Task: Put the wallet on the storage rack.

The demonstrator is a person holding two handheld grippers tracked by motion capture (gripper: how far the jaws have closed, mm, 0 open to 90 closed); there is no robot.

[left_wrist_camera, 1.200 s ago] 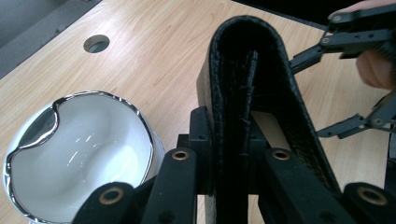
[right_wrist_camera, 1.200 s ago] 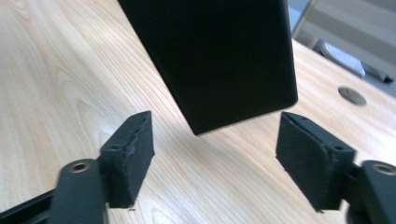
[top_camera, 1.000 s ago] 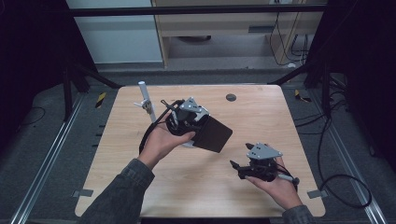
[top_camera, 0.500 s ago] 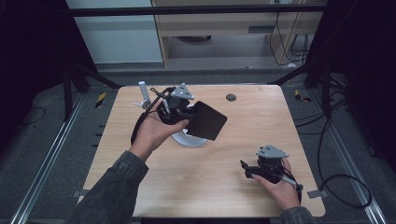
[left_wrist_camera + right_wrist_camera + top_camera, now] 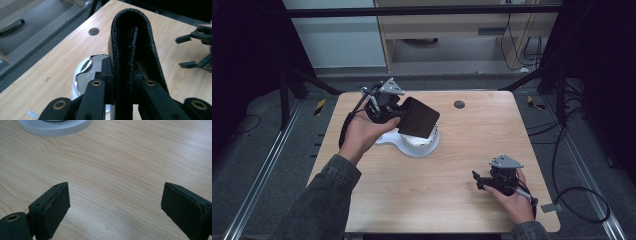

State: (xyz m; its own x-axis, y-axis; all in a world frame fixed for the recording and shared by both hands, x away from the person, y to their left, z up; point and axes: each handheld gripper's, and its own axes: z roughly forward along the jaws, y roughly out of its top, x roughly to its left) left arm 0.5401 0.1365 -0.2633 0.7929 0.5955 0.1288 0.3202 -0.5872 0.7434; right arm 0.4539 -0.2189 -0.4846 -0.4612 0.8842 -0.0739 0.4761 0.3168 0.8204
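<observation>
A black folded leather wallet point(image 5: 421, 118) hangs in the air above a white round base point(image 5: 414, 146) at the middle left of the table. My left gripper point(image 5: 404, 116) is shut on the wallet's edge. In the left gripper view the wallet point(image 5: 132, 37) stands fold outward between the jaws of that gripper point(image 5: 123, 80), with the base point(image 5: 85, 75) below. My right gripper point(image 5: 477, 181) rests low near the front right, its jaws just opened wide. In its own view the right gripper point(image 5: 115, 205) has bare wood between the pads, and the base point(image 5: 52, 126) lies far ahead.
A small dark round grommet point(image 5: 459, 104) sits in the wooden table point(image 5: 492, 130) toward the back. Metal rails and cables run along the floor on both sides. A cabinet stands beyond the far edge.
My left hand has lifted the wallet and carried it back and left, uncovering the white base. My right hand has drifted toward the front right and sunk a little, its jaws wider.
</observation>
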